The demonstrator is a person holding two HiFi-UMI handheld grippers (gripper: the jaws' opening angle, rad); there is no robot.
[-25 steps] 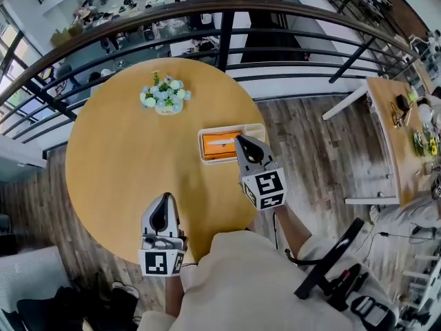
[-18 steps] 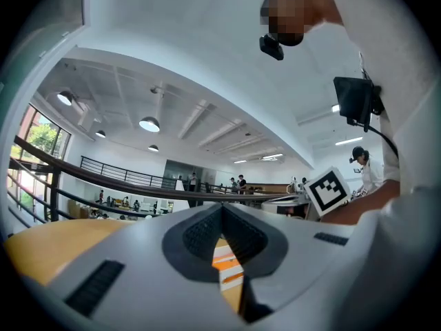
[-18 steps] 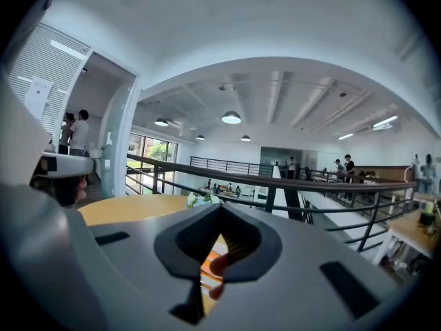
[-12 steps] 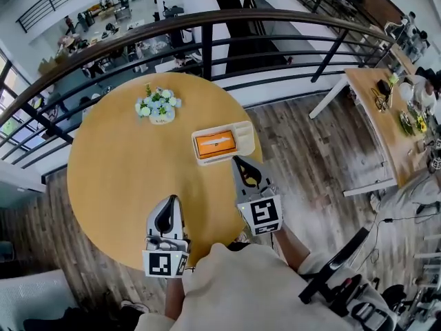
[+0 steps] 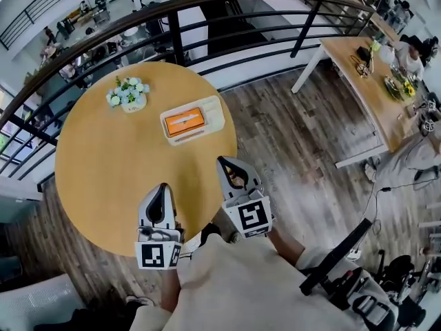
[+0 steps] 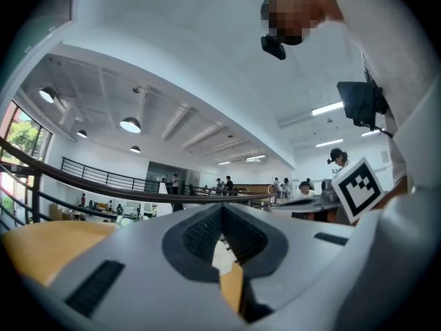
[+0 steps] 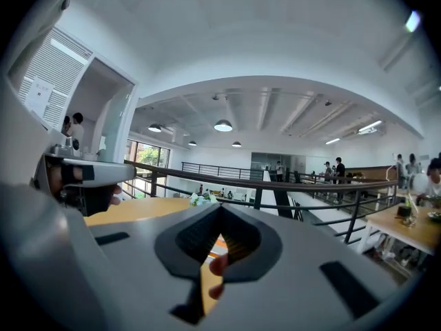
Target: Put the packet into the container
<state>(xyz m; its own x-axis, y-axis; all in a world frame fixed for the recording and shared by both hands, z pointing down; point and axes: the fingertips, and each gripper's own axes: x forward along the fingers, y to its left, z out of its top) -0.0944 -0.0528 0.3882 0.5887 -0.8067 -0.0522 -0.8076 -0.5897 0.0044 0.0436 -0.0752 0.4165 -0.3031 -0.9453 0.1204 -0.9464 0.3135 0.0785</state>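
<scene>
- Lying inside the container (image 5: 213,112) on the table (image 5: 103,164), the orange packet (image 5: 184,121) looked light and flat, best pinched by an edge.
- Left gripper (image 5: 162,188) and right gripper (image 5: 222,162) were closed, empty.

An open-plan office mezzanine: a curved black metal railing (image 5: 177,43) overlooks a lower floor of desks and people (image 5: 83,14), beside a round wooden table (image 5: 103,174).

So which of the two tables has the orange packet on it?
The round table, where the packet lies in a container near the flowers. The rectangular table at the right has no orange packet.
</scene>
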